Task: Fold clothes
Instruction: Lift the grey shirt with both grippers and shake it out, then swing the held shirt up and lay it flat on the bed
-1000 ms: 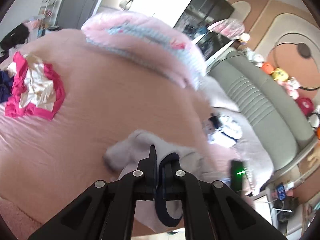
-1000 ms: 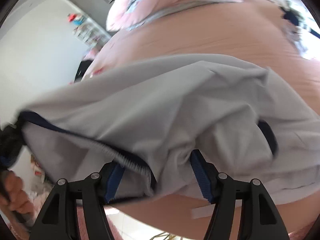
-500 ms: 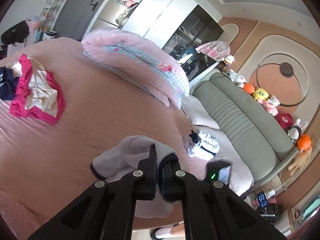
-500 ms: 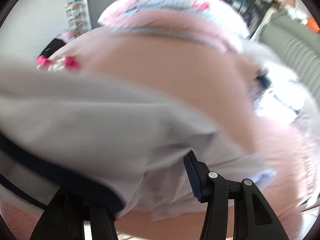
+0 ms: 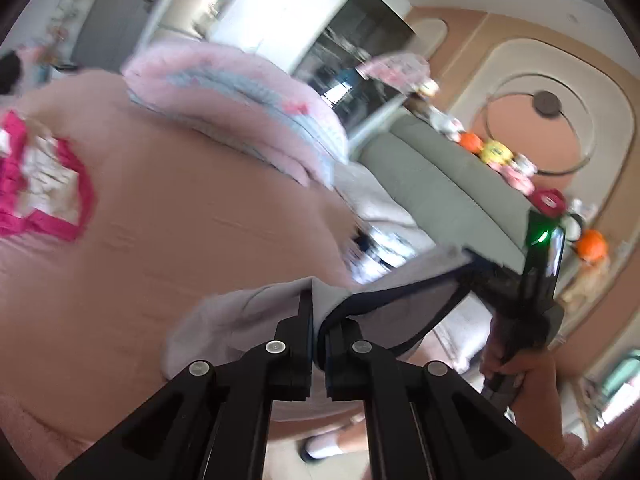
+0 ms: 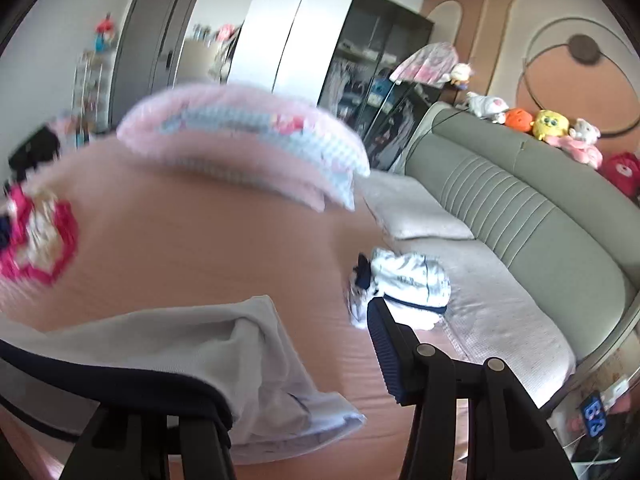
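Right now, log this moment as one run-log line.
left gripper: shut on grey garment | right gripper: open, garment draped over left finger | pink bed: below

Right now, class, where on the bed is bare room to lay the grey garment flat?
The middle of the bed is bare, between the pink garment left, the quilt beyond, the white bundle right and the grey garment nearest. The right edge is crowded: bundle and pillow.

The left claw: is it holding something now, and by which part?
Yes. The left claw is shut on the grey garment, pinching it at its dark blue trimmed edge. The right claw is open, with that edge draped over one finger.
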Demonstrator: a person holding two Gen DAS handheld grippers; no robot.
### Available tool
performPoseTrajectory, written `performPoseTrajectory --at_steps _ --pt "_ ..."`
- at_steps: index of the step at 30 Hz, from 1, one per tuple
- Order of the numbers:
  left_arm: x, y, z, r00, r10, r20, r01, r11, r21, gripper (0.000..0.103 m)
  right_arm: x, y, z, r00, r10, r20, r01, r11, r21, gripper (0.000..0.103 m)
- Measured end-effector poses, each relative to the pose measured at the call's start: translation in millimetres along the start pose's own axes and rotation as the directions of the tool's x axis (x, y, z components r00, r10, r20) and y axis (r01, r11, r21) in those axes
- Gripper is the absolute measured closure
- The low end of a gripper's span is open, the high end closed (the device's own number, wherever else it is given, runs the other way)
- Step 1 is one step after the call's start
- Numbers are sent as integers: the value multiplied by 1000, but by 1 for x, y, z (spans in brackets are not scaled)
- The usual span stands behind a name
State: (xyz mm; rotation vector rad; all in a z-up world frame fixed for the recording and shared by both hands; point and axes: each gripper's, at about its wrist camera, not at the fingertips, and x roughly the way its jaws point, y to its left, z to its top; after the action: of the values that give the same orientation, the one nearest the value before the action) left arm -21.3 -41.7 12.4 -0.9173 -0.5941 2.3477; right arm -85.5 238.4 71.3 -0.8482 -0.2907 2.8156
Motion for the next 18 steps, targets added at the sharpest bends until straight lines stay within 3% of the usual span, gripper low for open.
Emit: performPoseTrajectory --at_steps 1,3,5,7,8,12,13,14,15,17,18 --pt "11 5 -2 999 -26 -45 26 1000 -10 98 -10 -2 3 1000 27 15 -27 999 23 52" --pt "40 19 -15 991 24 -131 -31 998 -54 92 -16 -6 5 995 95 22 -96 993 70 60" --pt "62 26 -28 980 10 -198 -27 996 -84 77 -14 -11 3 985 174 15 -175 977 119 82" --pt "81 29 -38 969 5 -246 -32 994 -109 49 -12 -16 1 969 246 11 -245 956 164 89" --pt "86 29 -41 966 17 -258 -47 993 -110 48 -10 -19 1 968 250 12 -248 954 168 89" --pt "104 20 -44 955 63 -289 -86 994 -69 48 -7 -29 -1 957 289 22 -288 937 199 89" --pt "107 17 -44 953 76 -292 -96 994 -54 48 -9 -34 3 945 327 35 -326 919 220 89" --pt "108 13 -44 953 88 -290 -103 994 -38 49 -10 -37 17 945 322 49 -325 921 215 89" --pt "101 8 -38 964 86 -250 -96 995 -27 51 -11 -40 31 946 318 63 -324 922 211 89" --pt "88 -5 -26 982 85 -171 -85 996 4 88 -12 -46 60 947 310 90 -322 925 201 89" --pt "84 -15 -11 984 118 -134 -110 992 64 90 -13 -49 74 946 306 104 -321 927 197 89"
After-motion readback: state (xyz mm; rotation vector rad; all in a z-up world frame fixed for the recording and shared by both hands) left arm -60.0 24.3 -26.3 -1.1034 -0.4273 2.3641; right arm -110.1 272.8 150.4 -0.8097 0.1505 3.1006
